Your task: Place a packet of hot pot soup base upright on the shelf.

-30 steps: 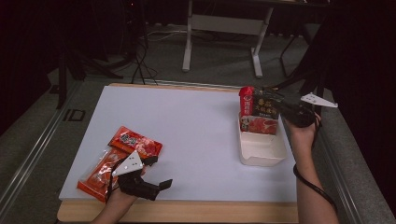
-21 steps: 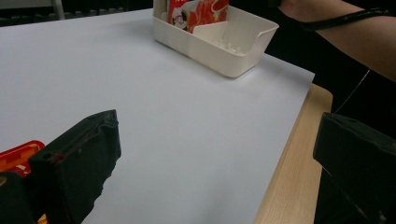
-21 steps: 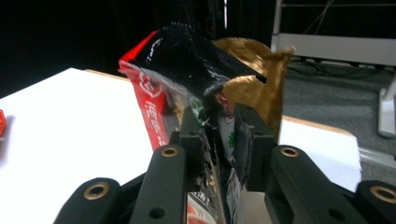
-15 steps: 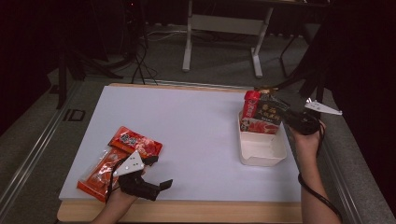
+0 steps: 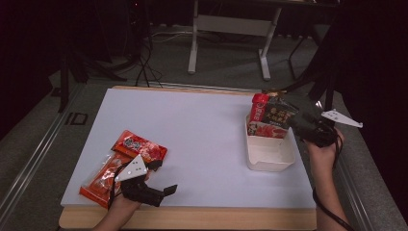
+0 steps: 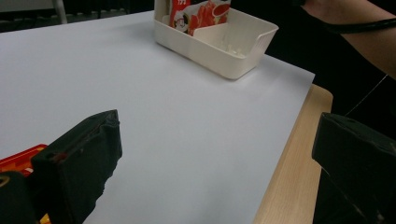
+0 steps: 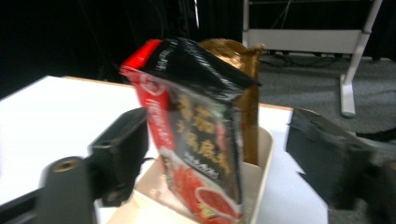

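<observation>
Sauce packet point(image 7: 201, 135), black and red with gold lettering, stands on end in the far part of the white bin point(image 5: 269, 156) at the table's right side, long axis close to vertical, top leaning a little toward the table's middle and its printed face turned to the right gripper point(image 5: 294, 114). A gold-brown pouch point(image 7: 243, 84) stands just behind it in the same bin. The right gripper's jaws have just been opening and now stand wide apart, one on each side of the packet with a clear gap to it; the pads press on nothing. In the high view that gripper lies roughly level beside the bin's far end, pointing in toward the table, the person's right forearm coming up from the lower right edge. The left gripper point(image 5: 161, 180) rests low near the front left of the white table point(image 5: 192, 125), jaws spread and empty, pointing across toward the bin, just beside two red snack packets point(image 5: 130, 154) lying flat there.
</observation>
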